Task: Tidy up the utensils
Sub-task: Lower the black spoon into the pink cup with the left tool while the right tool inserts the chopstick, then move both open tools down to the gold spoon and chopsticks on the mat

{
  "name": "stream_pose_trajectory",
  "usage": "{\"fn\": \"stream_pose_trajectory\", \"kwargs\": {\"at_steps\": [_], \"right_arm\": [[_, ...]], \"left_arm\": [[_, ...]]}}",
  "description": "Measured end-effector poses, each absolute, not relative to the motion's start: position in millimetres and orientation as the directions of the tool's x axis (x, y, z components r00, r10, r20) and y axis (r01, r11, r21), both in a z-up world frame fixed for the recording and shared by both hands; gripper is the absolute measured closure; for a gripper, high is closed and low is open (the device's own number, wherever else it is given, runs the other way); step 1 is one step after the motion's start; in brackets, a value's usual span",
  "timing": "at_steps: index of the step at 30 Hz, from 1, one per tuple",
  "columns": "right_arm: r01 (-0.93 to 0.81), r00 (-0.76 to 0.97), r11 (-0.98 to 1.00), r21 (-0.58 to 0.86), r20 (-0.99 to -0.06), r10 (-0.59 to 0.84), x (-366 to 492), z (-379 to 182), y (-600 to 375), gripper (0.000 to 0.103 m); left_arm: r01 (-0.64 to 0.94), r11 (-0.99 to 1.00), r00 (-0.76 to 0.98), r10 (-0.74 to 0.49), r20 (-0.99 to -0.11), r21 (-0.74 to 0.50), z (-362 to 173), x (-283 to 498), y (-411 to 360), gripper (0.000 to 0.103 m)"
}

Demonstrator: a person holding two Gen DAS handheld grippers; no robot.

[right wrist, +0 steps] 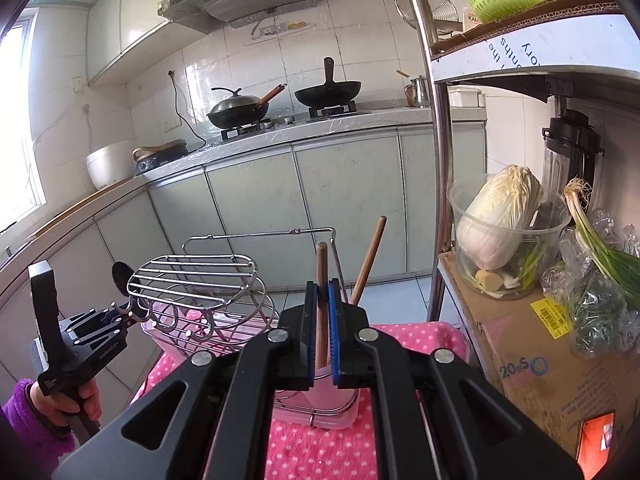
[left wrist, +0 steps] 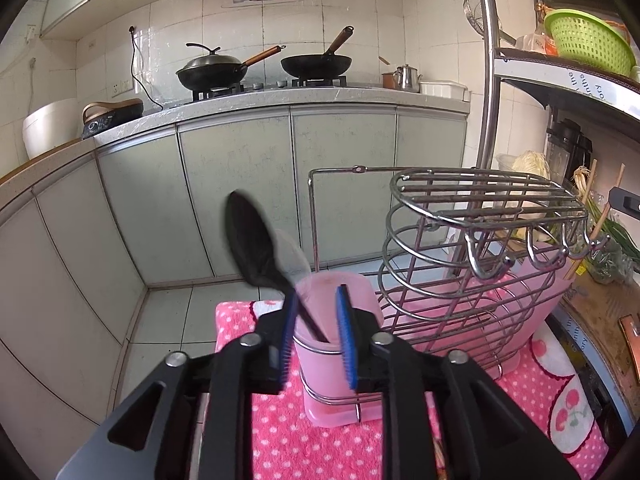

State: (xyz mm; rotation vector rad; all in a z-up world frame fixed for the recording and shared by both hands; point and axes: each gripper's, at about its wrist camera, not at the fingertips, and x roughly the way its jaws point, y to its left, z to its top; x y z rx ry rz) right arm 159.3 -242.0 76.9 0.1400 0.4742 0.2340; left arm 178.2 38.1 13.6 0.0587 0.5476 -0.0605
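Right fingers (right wrist: 335, 312) pinch a wooden stick (right wrist: 321, 300).

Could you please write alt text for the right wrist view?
The right gripper is shut on a wooden chopstick above a pink holder cup in a wire rack; a second chopstick leans inside. At left, a hand holds the left gripper.

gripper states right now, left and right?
Left gripper: open, black spoon between the pads, its handle down in the pink cup.
Right gripper: shut on a wooden chopstick.
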Motion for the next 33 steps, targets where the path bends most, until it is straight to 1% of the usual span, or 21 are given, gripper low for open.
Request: {"fn": "stream_pose_trajectory", "kwargs": {"at_steps": [4,5,7,8,9,15,20,24,28,33], "right_arm": [[-0.178,0.858,0.965,0.192,-0.45,0.248,159,76,-243,0.097],[-0.175,0.856,0.965,0.194,-0.455,0.246,159,76,-244,0.095],[-0.172,0.855,0.965,0.199,-0.456,0.247,159,76,-245,0.083],[-0.171,0.857,0.964,0.203,-0.452,0.247,158,77,-246,0.074],[-0.171,0.859,0.964,0.204,-0.448,0.247,157,77,-246,0.069],[-0.173,0.861,0.964,0.202,-0.444,0.248,148,78,-248,0.068],[-0.17,0.857,0.963,0.209,-0.451,0.25,136,74,-248,0.068],[-0.181,0.84,0.958,0.223,-0.472,0.268,124,63,-247,0.068],[-0.197,0.803,0.946,0.256,-0.512,0.305,114,45,-243,0.068],[-0.214,0.724,0.927,0.308,-0.587,0.362,108,15,-235,0.068]], "left_arm": [[0.08,0.996,0.857,-0.054,-0.512,0.03,16,173,40,0.071],[0.082,0.996,0.859,-0.055,-0.51,0.03,17,171,40,0.069],[0.088,0.996,0.86,-0.059,-0.507,0.032,19,168,40,0.069],[0.089,0.995,0.861,-0.06,-0.506,0.034,20,167,40,0.068],[0.089,0.995,0.861,-0.06,-0.505,0.034,20,165,40,0.068],[0.082,0.997,0.866,-0.064,-0.496,0.015,25,153,44,0.068],[0.093,0.995,0.868,-0.092,-0.488,-0.021,30,136,47,0.068],[0.12,0.992,0.856,-0.129,-0.5,-0.049,31,123,47,0.068],[0.158,0.984,0.826,-0.18,-0.534,-0.087,25,113,46,0.068],[0.207,0.959,0.718,-0.285,-0.635,-0.195,0,111,40,0.068]]}}
